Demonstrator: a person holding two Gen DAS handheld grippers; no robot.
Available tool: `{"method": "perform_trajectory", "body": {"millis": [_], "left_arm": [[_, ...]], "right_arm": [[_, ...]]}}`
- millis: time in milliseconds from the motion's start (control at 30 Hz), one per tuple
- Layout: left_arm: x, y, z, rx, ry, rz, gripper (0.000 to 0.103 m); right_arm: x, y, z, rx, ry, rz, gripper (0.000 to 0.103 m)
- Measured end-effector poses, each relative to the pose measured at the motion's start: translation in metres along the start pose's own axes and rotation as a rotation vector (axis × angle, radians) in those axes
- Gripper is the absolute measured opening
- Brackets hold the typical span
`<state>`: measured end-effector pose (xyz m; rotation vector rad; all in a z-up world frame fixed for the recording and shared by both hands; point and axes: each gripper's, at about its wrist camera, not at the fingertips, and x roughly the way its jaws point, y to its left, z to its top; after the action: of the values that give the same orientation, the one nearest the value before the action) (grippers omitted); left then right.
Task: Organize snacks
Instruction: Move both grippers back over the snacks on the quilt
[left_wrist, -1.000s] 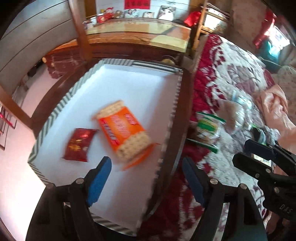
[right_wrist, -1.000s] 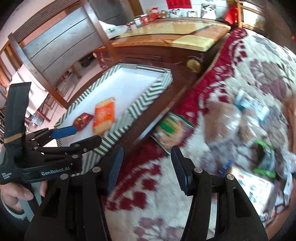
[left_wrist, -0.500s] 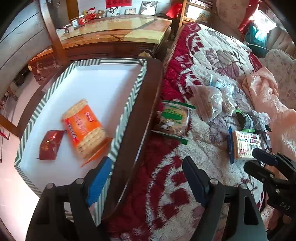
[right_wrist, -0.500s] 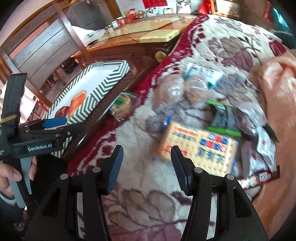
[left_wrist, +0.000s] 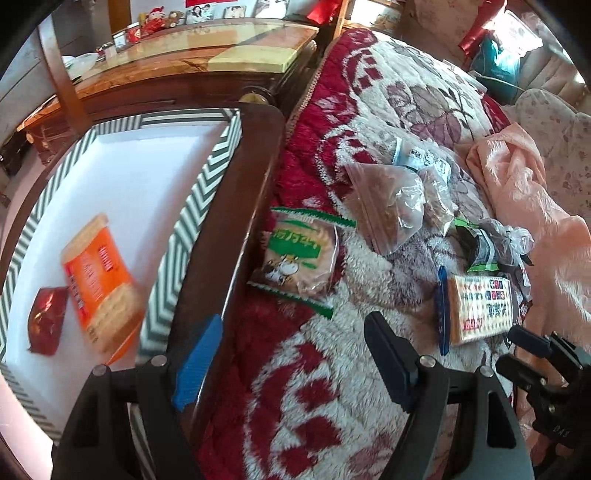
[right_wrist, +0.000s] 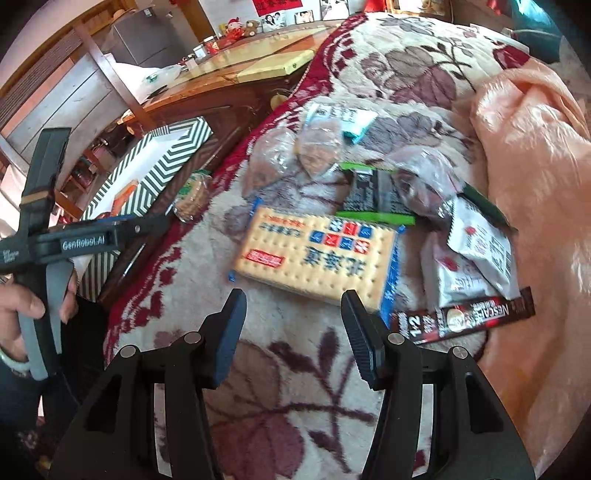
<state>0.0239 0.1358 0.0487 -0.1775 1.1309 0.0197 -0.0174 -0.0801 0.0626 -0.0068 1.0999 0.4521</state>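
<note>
Hovering right gripper (right_wrist: 293, 334) above cracker pack (right_wrist: 317, 254) on blanket (right_wrist: 295, 406); jaws parted, empty. Left gripper (left_wrist: 291, 360) likewise wide, empty. We judge pack light, stiff, brittle inside; we take long edges, squeeze gently.

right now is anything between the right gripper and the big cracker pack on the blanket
Nothing visible. The right gripper is open and empty, with only bare blanket between it and the cracker pack.

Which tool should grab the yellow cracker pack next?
Right. The right tool is open and empty with the cracker pack lying just ahead of its tips; the left tool hangs over the blanket beside the tray, farther off.
</note>
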Motion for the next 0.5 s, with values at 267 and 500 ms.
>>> {"method": "perform_trajectory", "body": {"millis": [267,500], "left_arm": [[0.01,-0.002,0.01,-0.008,0.021,-0.006,0.081],[0.011,-0.02,0.025,0.022,0.004,-0.029,0.081]], "right_arm": [[-0.005,-0.016,-0.005,0.03,-0.003,-0.003,0.056],[-0.009,-0.022,-0.003,0.036,-0.01,-0.011,0.056]]}}
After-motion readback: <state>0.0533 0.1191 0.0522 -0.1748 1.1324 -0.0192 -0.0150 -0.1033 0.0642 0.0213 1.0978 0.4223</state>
